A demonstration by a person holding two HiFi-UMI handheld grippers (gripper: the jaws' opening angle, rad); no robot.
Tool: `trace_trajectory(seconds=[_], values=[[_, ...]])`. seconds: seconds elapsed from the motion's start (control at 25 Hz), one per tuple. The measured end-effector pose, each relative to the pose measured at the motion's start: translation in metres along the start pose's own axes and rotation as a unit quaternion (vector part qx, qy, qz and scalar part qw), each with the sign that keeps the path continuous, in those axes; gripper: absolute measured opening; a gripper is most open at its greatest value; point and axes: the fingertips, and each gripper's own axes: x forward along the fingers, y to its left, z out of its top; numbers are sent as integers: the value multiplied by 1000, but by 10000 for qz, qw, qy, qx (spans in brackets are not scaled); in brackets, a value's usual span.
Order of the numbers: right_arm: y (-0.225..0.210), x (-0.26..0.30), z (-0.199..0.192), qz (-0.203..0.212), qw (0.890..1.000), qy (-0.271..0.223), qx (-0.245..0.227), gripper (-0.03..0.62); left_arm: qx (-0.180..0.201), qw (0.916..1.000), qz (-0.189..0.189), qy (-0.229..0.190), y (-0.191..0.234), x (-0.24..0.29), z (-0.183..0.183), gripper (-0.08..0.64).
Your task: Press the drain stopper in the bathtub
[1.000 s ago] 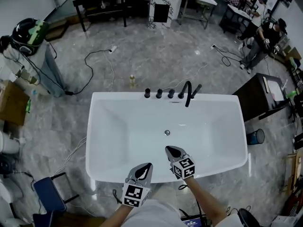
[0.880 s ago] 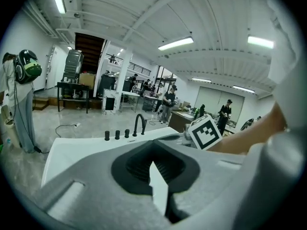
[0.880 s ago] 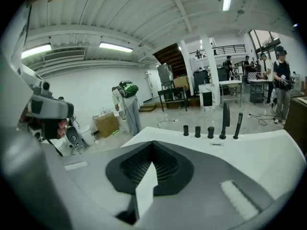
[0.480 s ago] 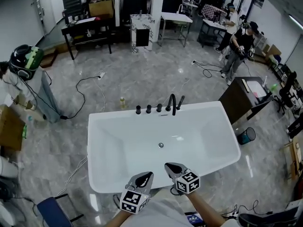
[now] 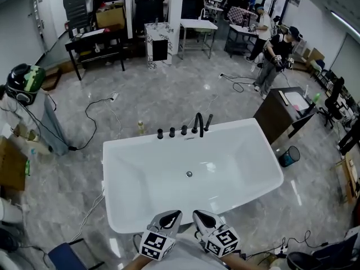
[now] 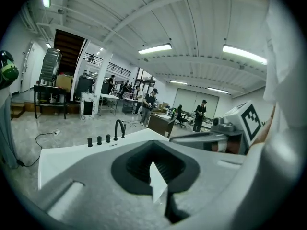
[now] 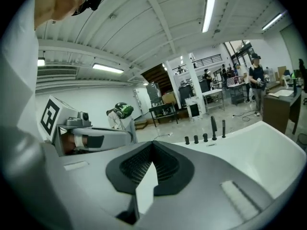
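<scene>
The white bathtub (image 5: 135, 151) lies across the head view, with the small round metal drain stopper (image 5: 189, 174) on its floor near the middle. A black faucet (image 5: 198, 124) and knobs stand on the far rim. My left gripper (image 5: 172, 215) and right gripper (image 5: 197, 214) are side by side at the near rim, close to my body, both shut and holding nothing, well short of the stopper. The left gripper view has its gripper (image 6: 153, 151) pointing over the tub rim (image 6: 67, 152) toward the faucet (image 6: 118, 128). In the right gripper view, its gripper (image 7: 152, 148) points the same way, faucet (image 7: 213, 127) beyond.
A dark desk (image 5: 279, 112) and a blue bin (image 5: 289, 156) stand right of the tub. Cables (image 5: 95, 103) and a bottle (image 5: 140, 127) lie on the marble floor behind it. A helmeted person (image 5: 25, 86) is at the left, others at the far right.
Both grippers have drawn back from over the tub to the near rim, the right one most. The head view has lifted, showing more of the room.
</scene>
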Motion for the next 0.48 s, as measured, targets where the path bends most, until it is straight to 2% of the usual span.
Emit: trace_trajectory(seconds=[0.08, 0.16, 0.48], values=[[1, -4, 5, -379, 9987, -274, -189, -2, 90, 9998, 112, 130, 6, -1, -6, 0], [3, -5, 5, -581, 9971, -451, -217, -2, 118, 9996, 188, 181, 12, -5, -10, 0], [47, 3, -3, -332, 9975, -610, -129, 0, 354, 9991, 213, 88, 13, -38, -27, 0]])
